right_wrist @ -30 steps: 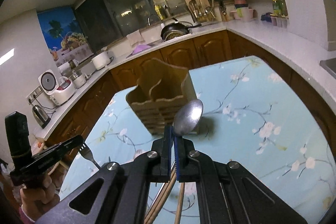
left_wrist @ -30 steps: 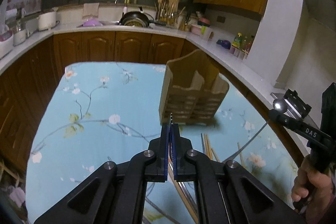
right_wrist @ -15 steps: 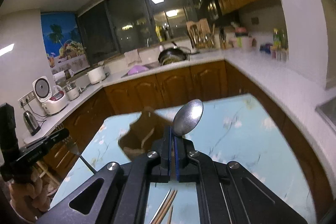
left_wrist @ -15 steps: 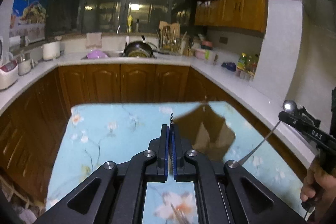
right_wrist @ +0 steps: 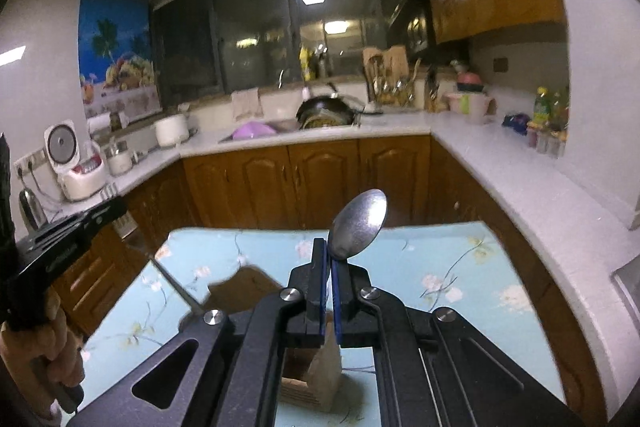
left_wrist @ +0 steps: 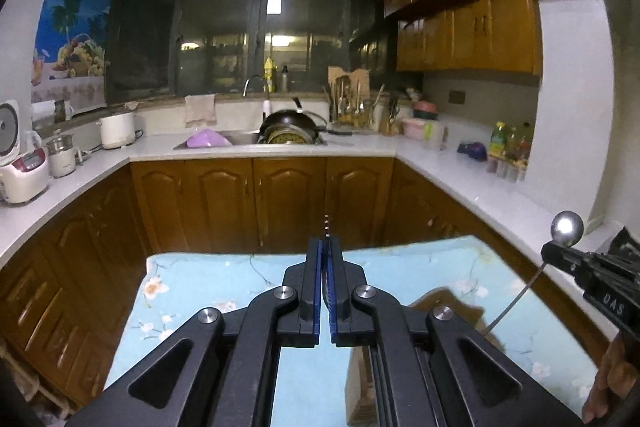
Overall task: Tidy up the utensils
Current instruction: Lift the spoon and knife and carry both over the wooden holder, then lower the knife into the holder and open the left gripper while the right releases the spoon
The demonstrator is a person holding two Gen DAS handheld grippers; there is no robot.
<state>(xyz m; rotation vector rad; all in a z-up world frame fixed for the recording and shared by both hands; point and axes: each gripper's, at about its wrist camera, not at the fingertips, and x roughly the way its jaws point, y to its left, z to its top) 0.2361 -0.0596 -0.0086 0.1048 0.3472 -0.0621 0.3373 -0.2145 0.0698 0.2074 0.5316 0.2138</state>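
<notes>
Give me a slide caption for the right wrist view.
Right gripper holds a spoon bowl-up above the wooden utensil holder on the floral tablecloth.

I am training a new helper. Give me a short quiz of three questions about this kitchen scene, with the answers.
1. True or false: the right gripper is shut on a spoon, bowl end up.
2. Where is the wooden holder? A) inside a cupboard B) on the floral tablecloth, below the grippers C) in a hand
3. Fill in: the left gripper is shut on a ____.
Key: 1 true; 2 B; 3 fork.
</notes>
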